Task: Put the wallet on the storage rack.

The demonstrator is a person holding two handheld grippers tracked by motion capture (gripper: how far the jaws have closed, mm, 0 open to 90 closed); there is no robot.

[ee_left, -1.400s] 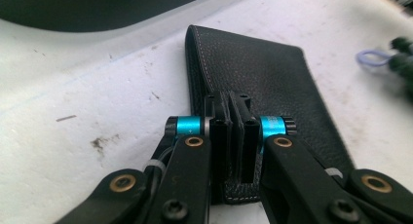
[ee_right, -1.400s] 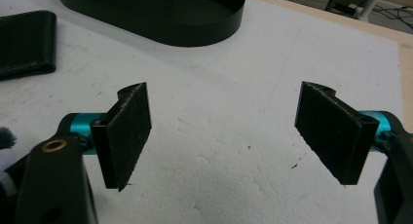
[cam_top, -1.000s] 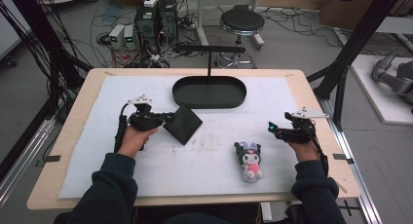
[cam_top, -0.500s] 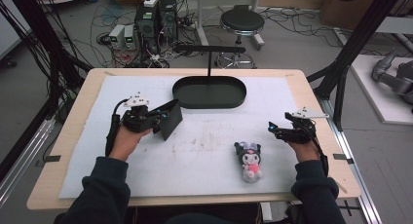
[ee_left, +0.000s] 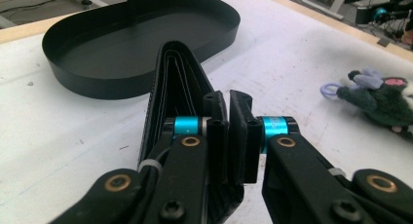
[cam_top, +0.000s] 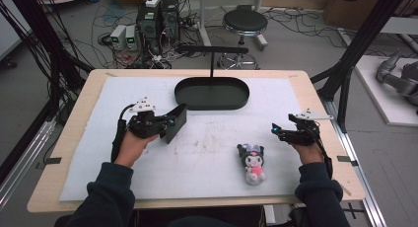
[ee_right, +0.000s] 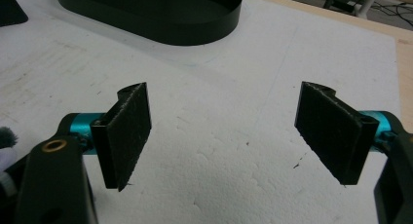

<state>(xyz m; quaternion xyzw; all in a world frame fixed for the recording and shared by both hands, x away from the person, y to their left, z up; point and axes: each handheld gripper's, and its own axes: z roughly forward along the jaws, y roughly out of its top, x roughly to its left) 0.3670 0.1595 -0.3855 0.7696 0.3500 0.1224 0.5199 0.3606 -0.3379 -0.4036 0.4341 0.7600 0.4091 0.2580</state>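
A black folded wallet (cam_top: 176,122) stands up on its edge above the white mat, left of centre. My left gripper (cam_top: 164,125) is shut on its near edge. In the left gripper view the wallet (ee_left: 171,90) rises along the left jaw of that gripper (ee_left: 229,132), with its folded layers showing. My right gripper (cam_top: 275,132) hovers at the right side of the mat, open, and nothing lies between its pads (ee_right: 127,129). A small plush doll (cam_top: 253,162) with a dark head and pink body lies on the mat between the two hands, nearer the right one.
A black oval tray (cam_top: 212,105) sits at the back centre of the mat, close beyond the wallet (ee_left: 97,83). A black T-shaped stand (cam_top: 212,50) rises behind it. The wooden table edge (cam_top: 340,153) runs close to my right hand. Bare mat (cam_top: 207,143) lies in the middle.
The wallet has turned in my left gripper from lying slanted to standing on edge and is raised slightly. The right gripper and the doll have stayed put.
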